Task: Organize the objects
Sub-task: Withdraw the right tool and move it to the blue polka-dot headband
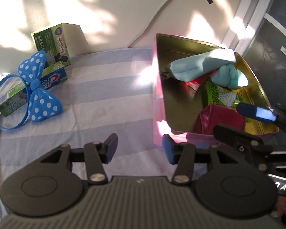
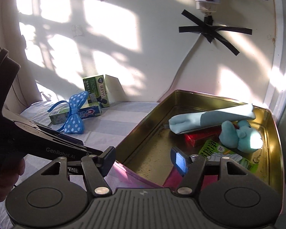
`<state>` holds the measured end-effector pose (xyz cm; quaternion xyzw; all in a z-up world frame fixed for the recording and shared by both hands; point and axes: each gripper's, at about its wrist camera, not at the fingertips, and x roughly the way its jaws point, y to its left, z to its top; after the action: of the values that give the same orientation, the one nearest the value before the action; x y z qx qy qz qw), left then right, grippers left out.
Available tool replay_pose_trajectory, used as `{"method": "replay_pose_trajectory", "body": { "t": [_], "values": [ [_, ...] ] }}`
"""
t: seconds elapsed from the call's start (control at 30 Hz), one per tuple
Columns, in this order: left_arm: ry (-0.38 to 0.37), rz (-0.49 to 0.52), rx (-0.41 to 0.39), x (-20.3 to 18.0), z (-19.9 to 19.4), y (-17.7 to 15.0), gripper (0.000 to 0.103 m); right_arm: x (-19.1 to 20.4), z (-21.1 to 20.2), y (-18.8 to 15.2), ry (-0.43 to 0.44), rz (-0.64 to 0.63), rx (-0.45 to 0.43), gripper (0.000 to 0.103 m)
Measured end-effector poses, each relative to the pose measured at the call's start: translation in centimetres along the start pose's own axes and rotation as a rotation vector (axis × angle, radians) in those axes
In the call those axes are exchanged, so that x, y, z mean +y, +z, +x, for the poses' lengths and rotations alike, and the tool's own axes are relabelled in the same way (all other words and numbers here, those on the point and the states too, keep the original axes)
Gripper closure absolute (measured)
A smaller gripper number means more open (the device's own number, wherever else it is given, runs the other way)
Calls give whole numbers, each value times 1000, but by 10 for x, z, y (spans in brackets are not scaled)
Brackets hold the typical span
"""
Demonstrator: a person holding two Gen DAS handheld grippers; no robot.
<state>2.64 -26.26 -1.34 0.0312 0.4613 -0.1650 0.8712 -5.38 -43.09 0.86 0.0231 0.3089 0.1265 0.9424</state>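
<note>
Inside the tin (image 2: pixel 154 118) at my right, I see a pale blue pouch (image 2: pixel 209 120), a teal plush toy (image 2: pixel 236 133), a red box (image 2: pixel 202 137) and a green packet (image 2: pixel 219 150). Over its near edge my right tool (image 2: pixel 143 162) hangs open, holding nothing. My left tool (image 1: pixel 139 147) is open too, empty, above the striped sheet (image 1: pixel 97 95). Well apart on the left, a blue dotted bow headband (image 1: pixel 38 87) leans on a toothpaste box (image 1: pixel 55 78), a green box (image 1: pixel 53 43) behind.

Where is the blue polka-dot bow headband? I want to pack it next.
The bow headband lies outside the tin, at the left of both views on the striped cloth, resting against the toothpaste box in front of the upright green box.
</note>
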Motion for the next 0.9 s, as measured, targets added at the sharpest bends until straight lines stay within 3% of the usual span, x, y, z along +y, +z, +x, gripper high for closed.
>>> {"method": "replay_pose_trajectory", "body": {
  "t": [0.3, 0.9],
  "values": [
    [87, -78, 35, 76, -12, -27, 49, 66, 41, -2, 89, -26, 111, 41],
    [169, -160, 93, 202, -13, -53, 47, 147, 121, 7, 119, 26, 247, 42]
  ]
}}
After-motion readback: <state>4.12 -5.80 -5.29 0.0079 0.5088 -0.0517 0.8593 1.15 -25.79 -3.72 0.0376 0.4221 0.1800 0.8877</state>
